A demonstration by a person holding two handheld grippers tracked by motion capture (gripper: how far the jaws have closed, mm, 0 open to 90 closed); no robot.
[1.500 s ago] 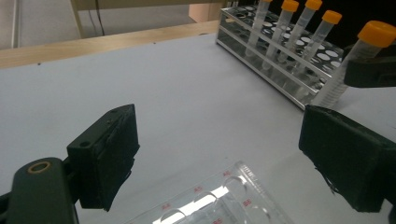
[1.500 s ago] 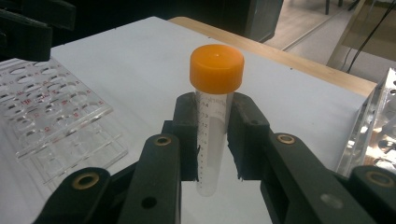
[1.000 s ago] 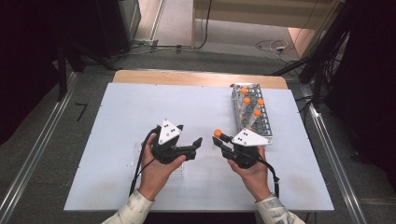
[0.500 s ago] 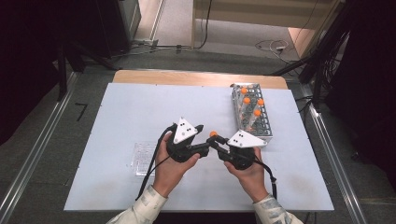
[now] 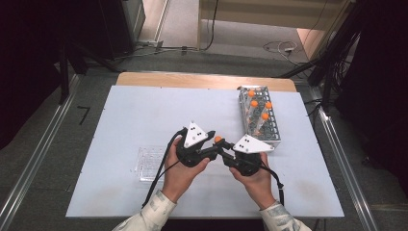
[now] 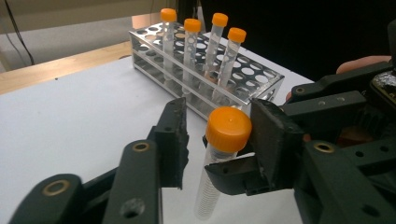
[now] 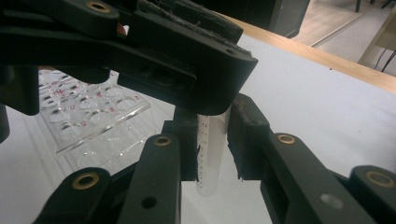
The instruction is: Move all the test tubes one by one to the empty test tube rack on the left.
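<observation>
A clear tube with an orange cap (image 6: 228,128) stands upright above the white table. My right gripper (image 7: 212,140) is shut on its body, and the tube (image 7: 208,154) shows between the two jaws. My left gripper (image 6: 219,135) is open, its jaws on either side of the cap: the right one at the cap's edge, the left one a gap away. In the high view the left gripper (image 5: 211,148) and right gripper (image 5: 223,155) meet tip to tip under the orange cap (image 5: 218,139). The right gripper's jaw (image 6: 233,175) clamps the tube below the cap.
A metal tube rack (image 5: 269,126) with several orange-capped tubes (image 6: 212,42) stands at the table's right back. A clear well plate (image 5: 150,164) lies left of the hands, also seen as a well plate (image 7: 88,112) behind the jaws. A wooden strip (image 5: 202,79) edges the far side.
The left gripper has moved right, off the well plate, to meet the right gripper; its jaws now flank the tube's cap. The right gripper shifted slightly left, still holding the tube.
</observation>
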